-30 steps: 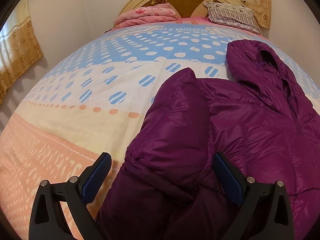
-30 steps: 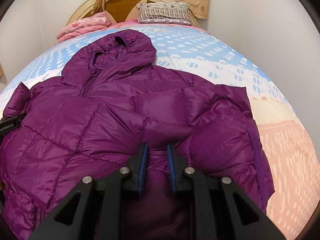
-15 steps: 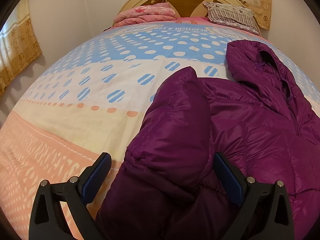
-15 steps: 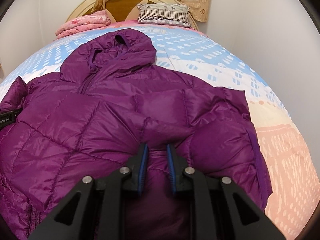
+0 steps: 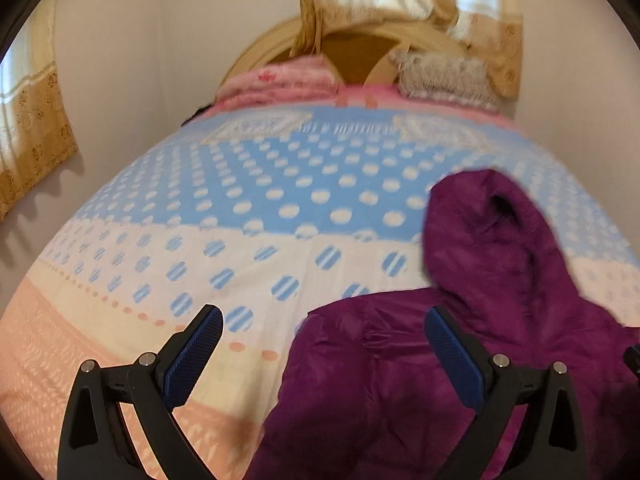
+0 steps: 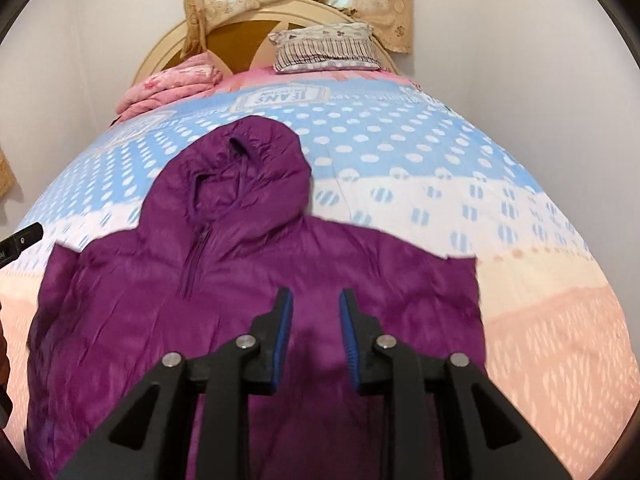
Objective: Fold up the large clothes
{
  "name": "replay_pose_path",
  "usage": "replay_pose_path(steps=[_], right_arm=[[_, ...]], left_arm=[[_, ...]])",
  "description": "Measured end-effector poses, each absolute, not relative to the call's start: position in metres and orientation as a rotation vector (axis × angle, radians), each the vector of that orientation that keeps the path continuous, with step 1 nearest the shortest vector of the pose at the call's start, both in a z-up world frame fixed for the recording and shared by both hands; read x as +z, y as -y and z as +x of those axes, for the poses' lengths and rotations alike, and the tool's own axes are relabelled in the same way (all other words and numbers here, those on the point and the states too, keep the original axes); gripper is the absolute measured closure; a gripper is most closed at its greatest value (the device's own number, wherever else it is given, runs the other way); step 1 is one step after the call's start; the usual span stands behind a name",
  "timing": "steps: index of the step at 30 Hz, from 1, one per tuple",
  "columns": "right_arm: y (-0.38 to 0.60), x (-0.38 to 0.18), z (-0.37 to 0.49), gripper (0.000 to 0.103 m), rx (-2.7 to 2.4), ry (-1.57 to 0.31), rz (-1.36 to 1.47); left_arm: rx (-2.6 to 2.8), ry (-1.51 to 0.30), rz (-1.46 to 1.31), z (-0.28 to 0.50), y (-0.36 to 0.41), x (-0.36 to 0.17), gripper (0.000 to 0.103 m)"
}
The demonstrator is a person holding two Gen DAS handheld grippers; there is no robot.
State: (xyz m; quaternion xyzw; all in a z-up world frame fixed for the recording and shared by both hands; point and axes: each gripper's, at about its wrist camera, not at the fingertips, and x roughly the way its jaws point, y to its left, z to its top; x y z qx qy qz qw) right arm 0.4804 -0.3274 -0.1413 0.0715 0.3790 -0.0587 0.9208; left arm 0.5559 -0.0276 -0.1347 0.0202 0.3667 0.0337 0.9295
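Purple quilted hooded puffer jacket (image 6: 256, 304) lies flat on polka-dot pastel bedspread (image 6: 460, 184), below both claws. Right gripper (image 6: 315, 332) jaws opening, nothing pinched; left gripper (image 5: 320, 356) spread wide, empty. Next: re-grab hem w/ both claws evenly, fold toward hood, avoid bunching.

The purple quilted puffer jacket (image 6: 248, 320) is a thin, faintly shiny synthetic cloth, wrinkled. Under it the dotted pastel bedspread (image 6: 440, 168) is matt woven cloth. The black gripper fingers (image 6: 248, 344) look like matt plastic with ribbed blue pads (image 5: 196, 356) and bright metal pins.
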Motion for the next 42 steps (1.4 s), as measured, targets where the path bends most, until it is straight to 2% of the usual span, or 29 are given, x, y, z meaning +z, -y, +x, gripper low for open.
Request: replay_pose_path(steps=[2,6,15,18,20,22,25,29,37,38,39,40,41,42], right_arm=[[0.327,-0.16,0.496,0.065,-0.119,-0.816,0.129],[0.335,-0.19,0.503,0.064,-0.135,-0.858,0.14],[0.335,-0.199,0.498,0.059,-0.112,-0.822,0.152],[0.33,-0.193,0.502,0.047,-0.074,-0.873,0.122],[0.332,-0.179,0.507,0.032,-0.009,-0.902,0.127],[0.337,-0.163,0.517,0.024,0.013,-0.885,0.13],[0.347,-0.141,0.554,0.023,0.005,-0.837,0.138],[0.355,-0.126,0.619,0.023,0.024,-0.81,0.178],[0.361,-0.151,0.714,0.023,0.012,-0.863,0.2],[0.364,-0.157,0.719,0.023,0.015,-0.88,0.219],[0.365,-0.168,0.727,0.023,0.031,-0.921,0.239],[0.365,-0.177,0.732,0.041,0.044,-0.958,0.237],[0.363,-0.185,0.736,0.058,0.057,-0.982,0.227],[0.36,-0.186,0.734,0.082,0.056,-0.973,0.206]], left_arm=[[0.106,-0.813,0.078,0.57,0.033,-0.161,0.002],[0.129,-0.891,0.093,0.573,0.028,-0.206,0.002],[0.106,-0.908,0.021,0.573,0.017,-0.207,0.002],[0.063,-0.905,0.057,0.575,0.019,-0.183,0.002],[0.011,-0.822,0.054,0.575,0.021,-0.154,0.002],[-0.074,-0.8,0.053,0.588,0.031,-0.132,0.002],[-0.142,-0.835,0.038,0.629,0.051,-0.124,0.002],[-0.16,-0.914,-0.022,0.694,0.074,-0.139,0.002],[-0.123,-0.918,0.015,0.762,0.104,-0.172,0.003],[-0.136,-0.923,0.017,0.766,0.106,-0.177,0.008],[-0.177,-0.93,0.017,0.768,0.11,-0.184,0.036],[-0.211,-0.948,0.018,0.771,0.112,-0.189,0.073],[-0.261,-0.965,0.011,0.771,0.115,-0.191,0.081],[-0.276,-0.946,0.016,0.77,0.115,-0.187,0.1]])
